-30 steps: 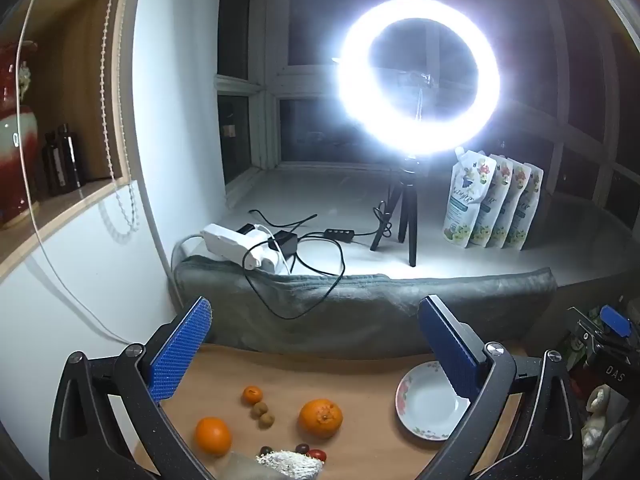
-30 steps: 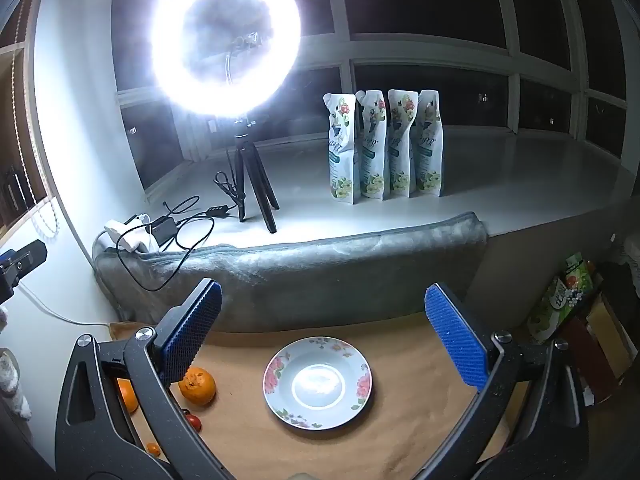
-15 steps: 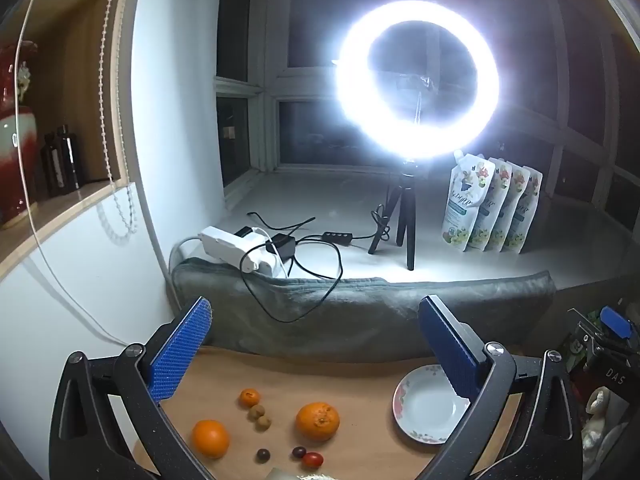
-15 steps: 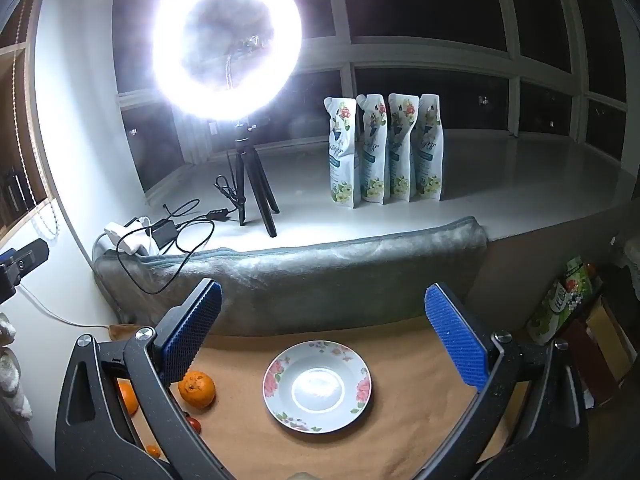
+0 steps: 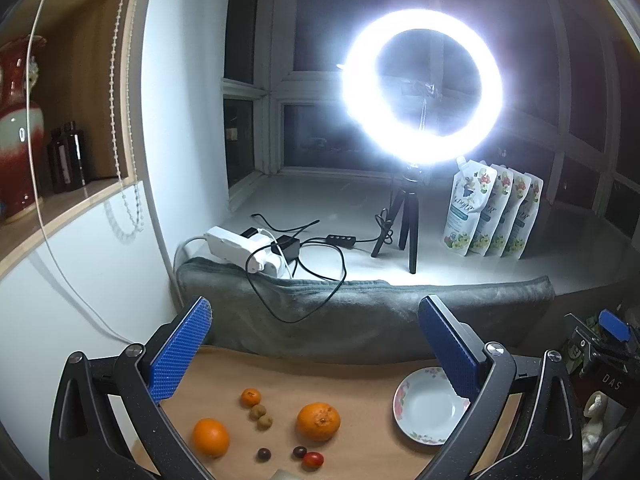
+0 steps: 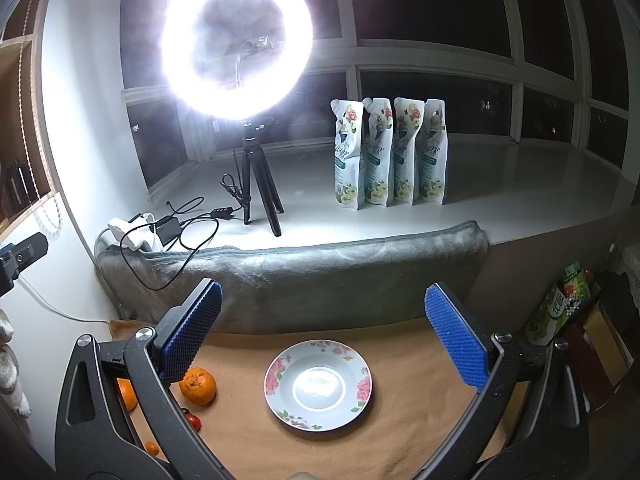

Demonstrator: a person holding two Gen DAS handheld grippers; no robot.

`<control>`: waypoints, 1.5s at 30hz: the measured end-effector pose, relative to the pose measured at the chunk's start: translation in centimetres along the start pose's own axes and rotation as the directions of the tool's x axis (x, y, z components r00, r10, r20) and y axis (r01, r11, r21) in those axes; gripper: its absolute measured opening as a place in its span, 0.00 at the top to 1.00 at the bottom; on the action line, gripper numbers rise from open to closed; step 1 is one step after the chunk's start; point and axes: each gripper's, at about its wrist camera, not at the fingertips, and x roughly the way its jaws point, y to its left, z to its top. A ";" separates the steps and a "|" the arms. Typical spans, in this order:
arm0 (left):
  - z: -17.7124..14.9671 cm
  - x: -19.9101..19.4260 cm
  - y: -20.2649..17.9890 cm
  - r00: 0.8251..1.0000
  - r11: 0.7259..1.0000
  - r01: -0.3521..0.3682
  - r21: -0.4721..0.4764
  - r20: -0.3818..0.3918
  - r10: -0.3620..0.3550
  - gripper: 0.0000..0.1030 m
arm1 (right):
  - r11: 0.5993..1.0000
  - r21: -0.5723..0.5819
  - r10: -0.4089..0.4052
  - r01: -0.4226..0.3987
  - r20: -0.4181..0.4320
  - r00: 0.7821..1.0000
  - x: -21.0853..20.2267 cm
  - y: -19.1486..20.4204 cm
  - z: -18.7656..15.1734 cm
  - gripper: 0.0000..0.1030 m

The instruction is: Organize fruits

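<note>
On the tan table cloth (image 5: 352, 384) lie a large orange (image 5: 318, 421), a second orange (image 5: 210, 437), a small tangerine (image 5: 251, 397), two brown longans (image 5: 261, 416), two dark grapes (image 5: 281, 453) and a red cherry tomato (image 5: 313, 459). A white floral plate (image 6: 318, 385) stands empty to their right; it also shows as the plate (image 5: 430, 410) in the left wrist view. My left gripper (image 5: 316, 344) hovers open above the fruit. My right gripper (image 6: 324, 332) hangs open over the plate, with the orange (image 6: 197, 385) beside its left finger.
A grey blanket roll (image 5: 360, 312) borders the table's far edge. Behind it on the sill stand a lit ring light on a tripod (image 5: 408, 216), a power strip with cables (image 5: 240, 246) and several pouches (image 6: 390, 152). Shelves (image 5: 48, 184) rise at left, clutter (image 6: 568, 308) at right.
The left wrist view has pulled back and up a little, so the fruit sits higher in frame and the grapes and tomato show fully. The right view barely shifted.
</note>
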 end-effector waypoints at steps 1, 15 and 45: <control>0.0 -0.1 0.1 1.000 1.000 0.000 -0.004 0.001 0.000 0.01 | 1.000 -0.002 0.000 0.000 -0.002 1.000 0.0 0.0 0.0 0.00; -0.2 0.0 0.1 1.000 1.000 0.003 -0.004 -0.001 -0.003 0.01 | 1.000 0.002 0.001 -0.001 -0.003 1.000 0.0 0.2 -0.7 0.00; 0.3 1.5 -0.1 1.000 1.000 0.001 -0.011 -0.016 -0.001 0.01 | 1.000 -0.001 0.022 -0.022 -0.034 0.999 1.9 0.6 -0.5 0.00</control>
